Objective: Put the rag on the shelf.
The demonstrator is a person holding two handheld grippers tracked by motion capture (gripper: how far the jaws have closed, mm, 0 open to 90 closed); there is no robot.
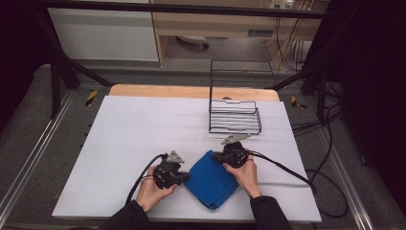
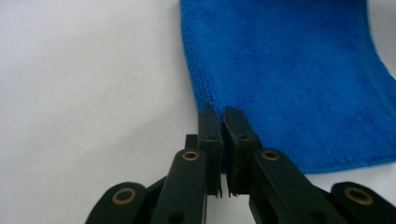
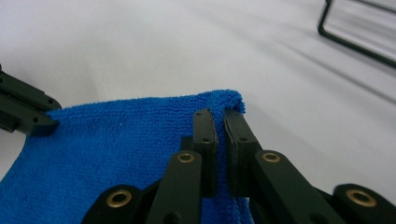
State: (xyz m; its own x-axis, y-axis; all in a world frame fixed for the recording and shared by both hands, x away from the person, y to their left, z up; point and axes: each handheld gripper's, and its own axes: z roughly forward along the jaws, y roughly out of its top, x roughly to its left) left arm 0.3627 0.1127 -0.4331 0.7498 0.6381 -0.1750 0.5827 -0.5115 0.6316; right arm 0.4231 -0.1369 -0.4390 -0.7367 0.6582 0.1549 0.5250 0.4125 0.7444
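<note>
A white table point(image 1: 143, 134) took up most of the high view, with a strip of bare wood showing along its far edge. Toward the far right of it stood a black wire basket point(image 1: 234, 117) with a tall wire back frame; nothing could be seen lying in it. A corner of that basket's wire point(image 3: 355, 32) also showed at the top right of the right gripper view.

Near the front edge, between the person's two hands, lay a folded blue cloth point(image 1: 210, 179), flat on the table and well apart from the basket.

The left hand point(image 1: 148, 191) held the left gripper point(image 2: 223, 122) at the cloth's left edge. In the left gripper view its jaws stood nearly together, with only a thin gap, pinched on the hem of the cloth point(image 2: 289, 79).

The right hand point(image 1: 246, 175) held the right gripper point(image 3: 219, 122) at the cloth's far corner. In its own view the jaws were likewise drawn narrow, closed on the cloth point(image 3: 116, 149) just below that raised corner. The tip of the left gripper point(image 3: 28, 114) showed there too, touching the cloth's edge.
</note>
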